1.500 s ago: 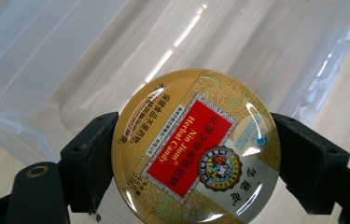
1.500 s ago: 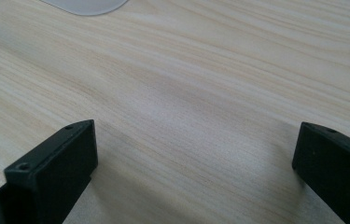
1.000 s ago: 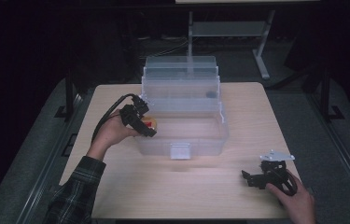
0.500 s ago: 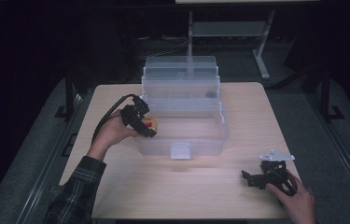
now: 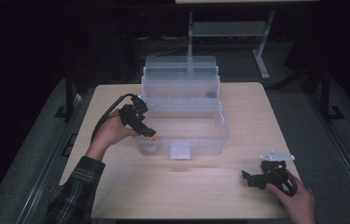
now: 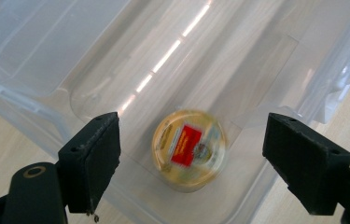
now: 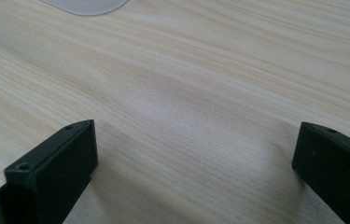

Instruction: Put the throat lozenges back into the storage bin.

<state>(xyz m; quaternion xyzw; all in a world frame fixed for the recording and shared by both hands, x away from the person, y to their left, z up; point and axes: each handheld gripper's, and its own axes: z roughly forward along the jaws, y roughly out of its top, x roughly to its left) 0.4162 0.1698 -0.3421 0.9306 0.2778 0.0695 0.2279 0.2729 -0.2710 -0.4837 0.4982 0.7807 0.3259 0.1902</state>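
A clear plastic bin [image 5: 205, 142] stands mid-table with its lid tipped up behind it. My left gripper [image 5: 146, 131] hangs over the bin's near-left corner, its jaws wide apart and holding nothing. In the left gripper view the gripper [image 6: 192, 122] looks down into the bin [image 6: 32, 51]. A round yellow jar with a red label [image 6: 189, 149] is below the jaws on the bin's floor, blurred. My right gripper [image 5: 249, 178] rests low on the table at the near right, open [image 7: 193, 135] over bare wood.
The pale wooden table [image 5: 200, 196] has free room in front of the bin and to its right. A small white latch tab [image 5: 180, 150] juts from the bin's front wall. A metal stand [image 5: 228, 29] is behind the table.
The left gripper has dipped slightly over the bin's corner and opened. The jar has left its jaws and is now down in the bin. The right gripper has stayed put.
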